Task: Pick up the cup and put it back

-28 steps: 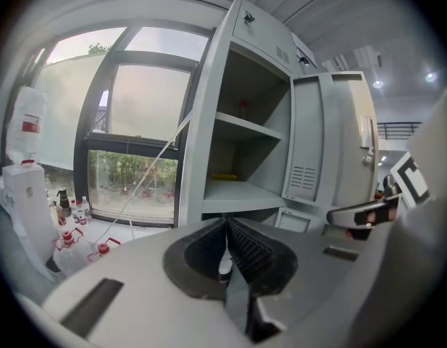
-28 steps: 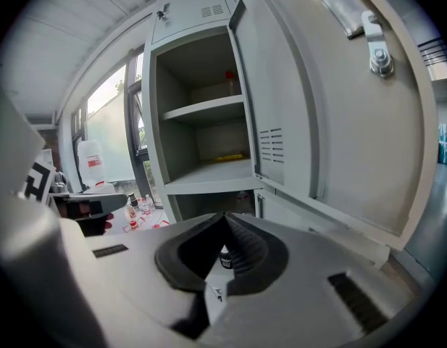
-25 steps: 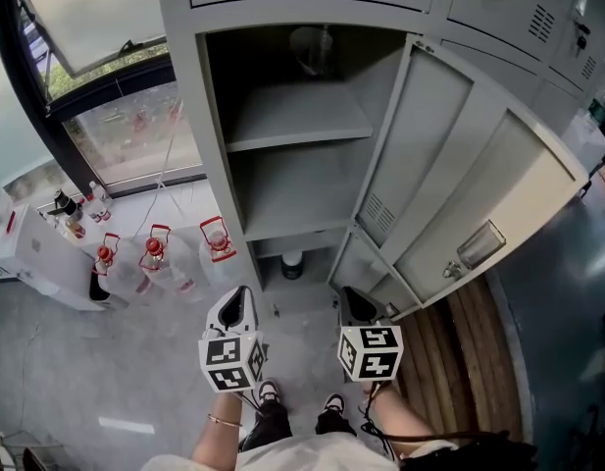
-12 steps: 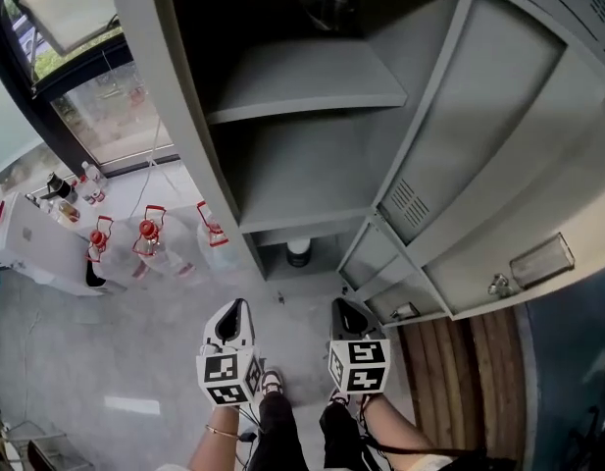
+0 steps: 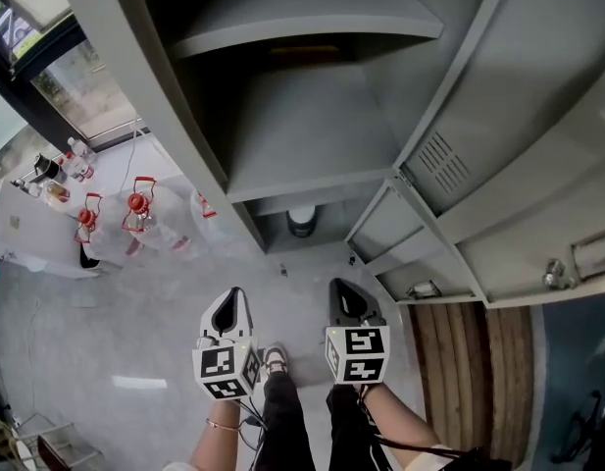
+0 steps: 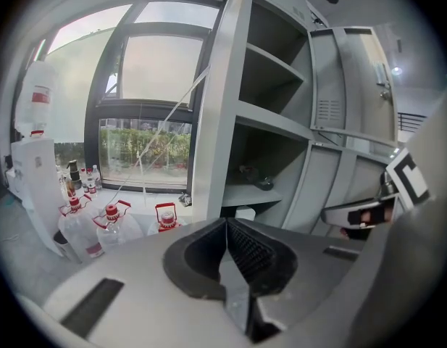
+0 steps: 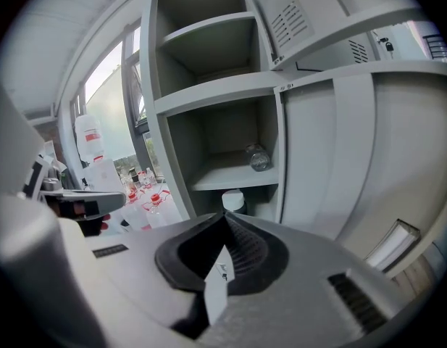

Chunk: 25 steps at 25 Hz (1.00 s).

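Observation:
The cup (image 7: 257, 156) is a clear glass on a shelf inside the open grey locker (image 5: 233, 116), in the right gripper view. A dark shape (image 6: 256, 182) on that shelf in the left gripper view looks like the same cup. In the head view the cup is out of frame. My left gripper (image 5: 233, 298) (image 6: 227, 223) and right gripper (image 5: 343, 290) (image 7: 224, 216) hang side by side in front of the locker, low and well short of the shelves. Both have their jaws pressed together with nothing between them.
A white-capped jar (image 5: 301, 220) stands in the locker's bottom compartment. The locker door (image 5: 498, 165) swings out on the right above wooden boards (image 5: 478, 361). Clear water jugs with red caps (image 5: 135, 214) stand on the floor at the left by the window. The person's shoes (image 5: 275, 359) are below the grippers.
The head view has drawn closer to the locker and tipped down, so the cup slid out of the top of the picture. Both grippers stayed shut and kept side by side.

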### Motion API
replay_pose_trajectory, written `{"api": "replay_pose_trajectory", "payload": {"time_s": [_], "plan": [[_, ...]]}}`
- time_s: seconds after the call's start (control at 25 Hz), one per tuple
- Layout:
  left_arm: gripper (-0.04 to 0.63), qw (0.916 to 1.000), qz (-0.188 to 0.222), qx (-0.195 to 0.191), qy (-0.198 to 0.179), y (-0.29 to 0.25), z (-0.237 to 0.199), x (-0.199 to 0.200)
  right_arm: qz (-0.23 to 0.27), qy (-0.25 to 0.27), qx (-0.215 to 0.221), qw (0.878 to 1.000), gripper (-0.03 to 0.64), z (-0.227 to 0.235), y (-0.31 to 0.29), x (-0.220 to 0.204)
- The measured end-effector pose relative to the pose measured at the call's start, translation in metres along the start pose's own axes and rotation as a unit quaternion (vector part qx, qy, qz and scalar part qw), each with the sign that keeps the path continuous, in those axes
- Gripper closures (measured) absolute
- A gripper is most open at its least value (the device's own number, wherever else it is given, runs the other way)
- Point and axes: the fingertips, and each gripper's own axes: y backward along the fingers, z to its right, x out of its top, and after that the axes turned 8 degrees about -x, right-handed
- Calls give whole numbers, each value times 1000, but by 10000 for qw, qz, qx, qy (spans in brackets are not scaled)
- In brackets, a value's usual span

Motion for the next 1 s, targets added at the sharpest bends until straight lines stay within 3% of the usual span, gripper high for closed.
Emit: {"api": "replay_pose_trajectory", "payload": {"time_s": [0.32, 0.4, 0.48, 0.56, 0.76, 1.0], "plan": [[584, 10000, -84, -40, 6, -6, -4, -10, -25, -137, 48, 9999, 618, -5, -11, -14], [585, 10000, -89, -24, 22, -7, -5, -12, -41, -193, 124, 9997, 498, -7, -13, -16], [584, 10000, -93, -15, 18, -7, -6, -15, -49, -212, 154, 9996, 482, -7, -14, -18], [586, 9999, -141, -4, 31, -7, -6, -17, -46, -193, 158, 9997, 421, -8, -13, -20], [585, 9999, -130, 55, 33, -6, -9, -20, 62, -161, 122, 9998, 192, -7, -13, -19], [586, 9999, -96, 78, 32, -8, -9, -19, 27, -157, 148, 9998, 164, -6, -16, -20]]}}
